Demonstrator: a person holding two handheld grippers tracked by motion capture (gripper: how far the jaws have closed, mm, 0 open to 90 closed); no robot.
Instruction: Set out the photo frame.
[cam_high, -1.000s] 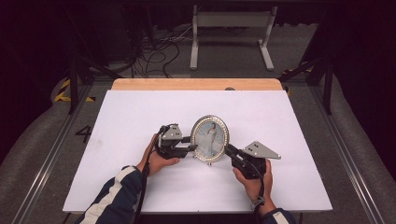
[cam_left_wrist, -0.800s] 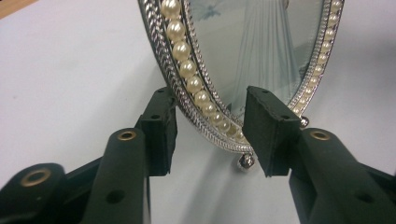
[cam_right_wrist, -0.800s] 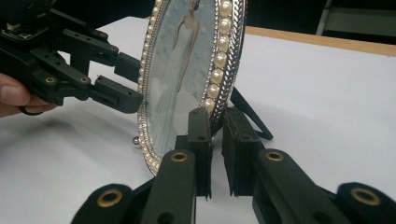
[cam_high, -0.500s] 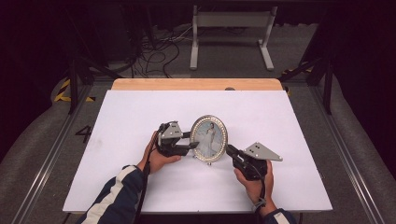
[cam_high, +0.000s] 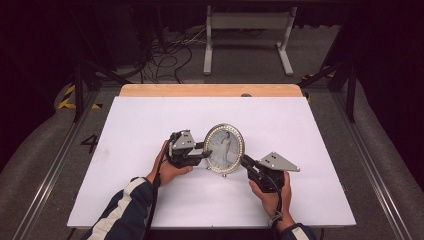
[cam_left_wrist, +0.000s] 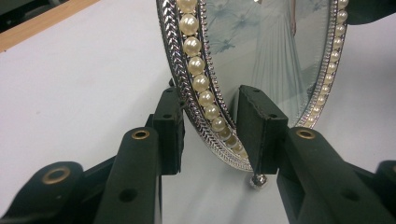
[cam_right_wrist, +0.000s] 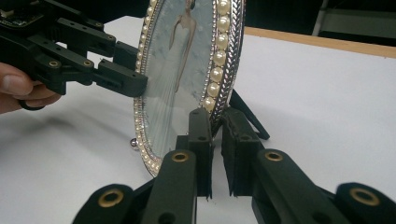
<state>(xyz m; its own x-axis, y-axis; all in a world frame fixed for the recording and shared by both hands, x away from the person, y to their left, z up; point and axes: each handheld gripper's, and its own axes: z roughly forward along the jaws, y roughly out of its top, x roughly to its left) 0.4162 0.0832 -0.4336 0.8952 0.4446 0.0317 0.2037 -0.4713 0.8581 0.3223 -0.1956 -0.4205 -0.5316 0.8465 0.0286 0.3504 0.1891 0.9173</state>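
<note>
Frame: the oval picture frame (cam_high: 224, 148) stands upright near the middle of the white table (cam_high: 150, 120), photo side facing me, so I can work on it from both edges
Right gripper (cam_right_wrist: 215, 123): I have it clamped on the frame's lower rim, one pad on the pearl border, the other behind; my guess is this grip is what steadies the frame
Left gripper (cam_left_wrist: 210, 133): its jaws straddle the opposite rim and have just been closing; I see a gap on either side, so it is apart and not yet gripping
Prop leg (cam_right_wrist: 247, 114): a dark strut angles out behind, why the frame stays tilted back
Foot (cam_left_wrist: 258, 181): a small silver ball rests on the table
</note>
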